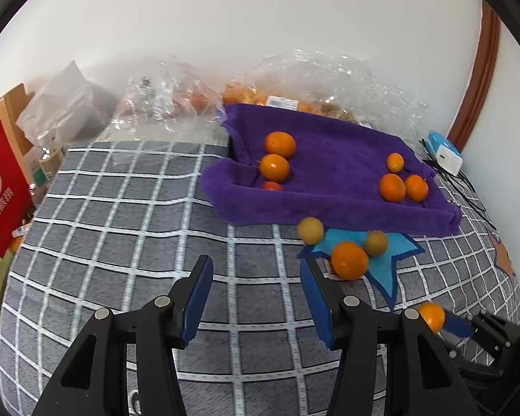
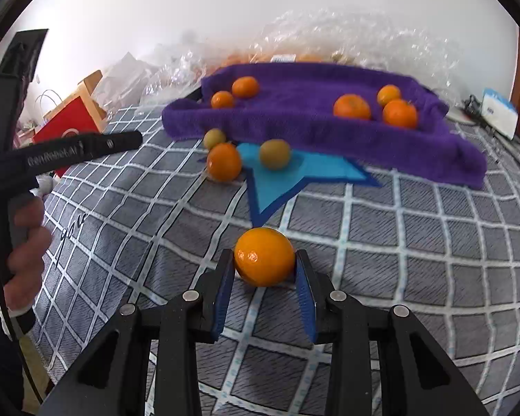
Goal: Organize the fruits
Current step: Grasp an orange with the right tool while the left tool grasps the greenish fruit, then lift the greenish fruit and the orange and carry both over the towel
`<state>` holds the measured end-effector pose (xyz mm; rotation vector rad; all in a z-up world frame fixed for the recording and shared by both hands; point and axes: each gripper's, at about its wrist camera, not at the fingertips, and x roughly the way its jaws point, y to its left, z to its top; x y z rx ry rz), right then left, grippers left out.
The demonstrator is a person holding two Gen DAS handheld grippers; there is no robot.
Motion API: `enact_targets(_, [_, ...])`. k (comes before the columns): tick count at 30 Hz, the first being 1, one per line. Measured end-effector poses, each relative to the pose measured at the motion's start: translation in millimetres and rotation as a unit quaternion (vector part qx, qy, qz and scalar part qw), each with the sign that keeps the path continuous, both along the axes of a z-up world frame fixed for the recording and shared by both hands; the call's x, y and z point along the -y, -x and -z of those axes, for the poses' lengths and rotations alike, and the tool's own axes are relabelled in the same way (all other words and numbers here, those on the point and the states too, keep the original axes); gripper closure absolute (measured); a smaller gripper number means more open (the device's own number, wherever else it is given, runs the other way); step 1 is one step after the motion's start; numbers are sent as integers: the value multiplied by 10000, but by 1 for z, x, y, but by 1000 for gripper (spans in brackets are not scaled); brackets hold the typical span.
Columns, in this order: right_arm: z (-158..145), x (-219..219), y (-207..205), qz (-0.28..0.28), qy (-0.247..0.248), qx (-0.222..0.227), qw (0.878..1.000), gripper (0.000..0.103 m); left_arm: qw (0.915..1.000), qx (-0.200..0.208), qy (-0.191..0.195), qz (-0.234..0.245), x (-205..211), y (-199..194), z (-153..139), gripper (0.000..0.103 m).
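A purple towel-lined tray [image 1: 329,204] [image 2: 329,138] lies on the checked bedspread and holds several oranges [image 1: 280,144] [image 2: 352,106]. In front of it, on a blue star patch, lie one orange [image 1: 349,260] [image 2: 224,162] and two greenish-yellow fruits [image 1: 310,230] [image 2: 274,153]. My right gripper [image 2: 264,260] is shut on an orange [image 2: 264,256] just above the bedspread; it shows in the left wrist view [image 1: 431,316] too. My left gripper [image 1: 256,270] is open and empty, left of the loose orange.
Clear plastic bags of fruit [image 1: 322,79] lie behind the tray against the wall. A red bag [image 1: 1,187] and clutter stand at the left. A white-blue box with cables [image 1: 445,152] sits at the right. The person's hand holds the left gripper's handle [image 2: 24,242].
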<state>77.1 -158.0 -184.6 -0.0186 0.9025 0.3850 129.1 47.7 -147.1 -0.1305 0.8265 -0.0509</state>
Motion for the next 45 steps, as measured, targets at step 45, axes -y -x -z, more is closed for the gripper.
enact_targets(45, [11, 103, -69, 1408, -224, 57, 9898, 68, 9970, 440, 495, 392, 38, -51, 20, 80])
